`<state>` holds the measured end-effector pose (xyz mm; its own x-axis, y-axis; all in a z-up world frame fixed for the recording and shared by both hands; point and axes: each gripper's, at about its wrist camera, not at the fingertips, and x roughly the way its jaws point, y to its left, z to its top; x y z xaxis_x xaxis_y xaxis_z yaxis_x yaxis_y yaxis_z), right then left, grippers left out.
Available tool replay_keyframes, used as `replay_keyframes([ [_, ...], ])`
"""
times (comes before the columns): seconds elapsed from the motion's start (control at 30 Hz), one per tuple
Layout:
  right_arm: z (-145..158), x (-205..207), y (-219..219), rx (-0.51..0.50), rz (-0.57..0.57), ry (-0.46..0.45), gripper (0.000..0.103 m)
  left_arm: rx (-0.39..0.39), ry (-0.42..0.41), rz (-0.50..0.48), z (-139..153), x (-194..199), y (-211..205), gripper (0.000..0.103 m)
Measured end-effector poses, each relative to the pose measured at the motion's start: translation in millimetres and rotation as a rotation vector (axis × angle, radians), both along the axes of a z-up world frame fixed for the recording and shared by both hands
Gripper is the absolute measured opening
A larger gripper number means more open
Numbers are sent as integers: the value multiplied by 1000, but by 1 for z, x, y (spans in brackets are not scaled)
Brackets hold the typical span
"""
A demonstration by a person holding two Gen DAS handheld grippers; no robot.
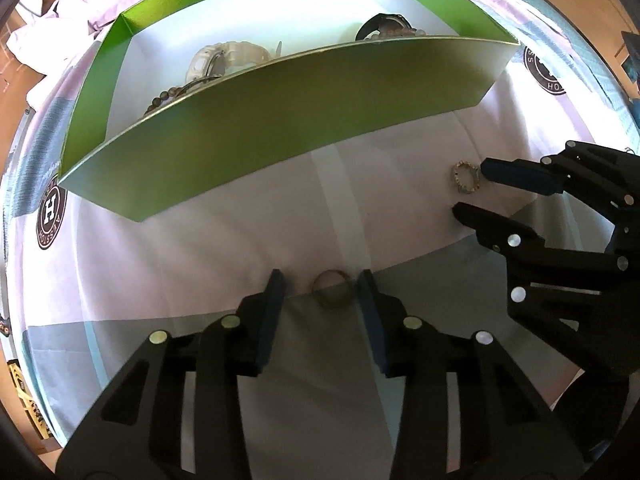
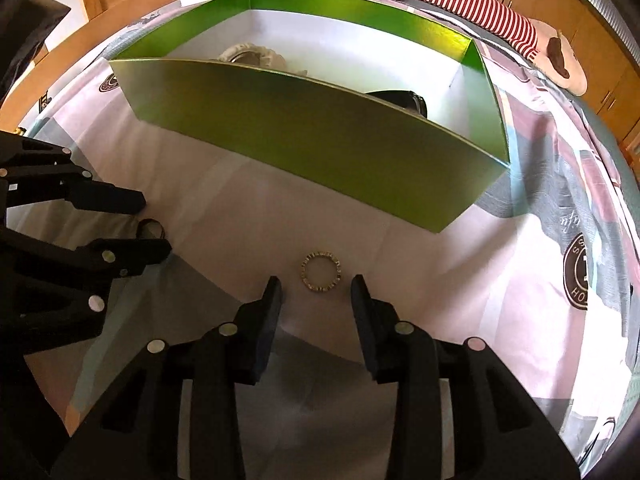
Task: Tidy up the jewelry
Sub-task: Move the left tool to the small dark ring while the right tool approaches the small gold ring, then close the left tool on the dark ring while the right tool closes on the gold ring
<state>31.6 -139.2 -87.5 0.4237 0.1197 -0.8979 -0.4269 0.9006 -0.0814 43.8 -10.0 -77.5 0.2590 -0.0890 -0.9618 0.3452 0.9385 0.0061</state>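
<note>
Black left gripper (image 1: pixel 322 280) gapes around a plain ring (image 1: pixel 333 289); right gripper (image 2: pixel 316 284) gapes before a studded ring (image 2: pixel 322 276).

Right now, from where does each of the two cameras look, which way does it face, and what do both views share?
Left wrist: sits behind the left gripper, facing the green cardboard box; its open fingers flank a plain dull metal ring; the right gripper shows at the right edge.
Right wrist: sits behind the right gripper, facing the same box; a studded gold ring lies just ahead of its fingers.
Shared: box, both rings, patterned bedsheet.
</note>
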Motion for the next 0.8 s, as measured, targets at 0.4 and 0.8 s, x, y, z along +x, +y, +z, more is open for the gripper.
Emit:
replay_keyframes([
  [0.4,1,-3,6,26,11,-21,21,-15,-19,20,3,-11,-7,21],
  [0.8,0,-3,6,22,10,-23,21,23,-37,20,9,-10,-16,21],
])
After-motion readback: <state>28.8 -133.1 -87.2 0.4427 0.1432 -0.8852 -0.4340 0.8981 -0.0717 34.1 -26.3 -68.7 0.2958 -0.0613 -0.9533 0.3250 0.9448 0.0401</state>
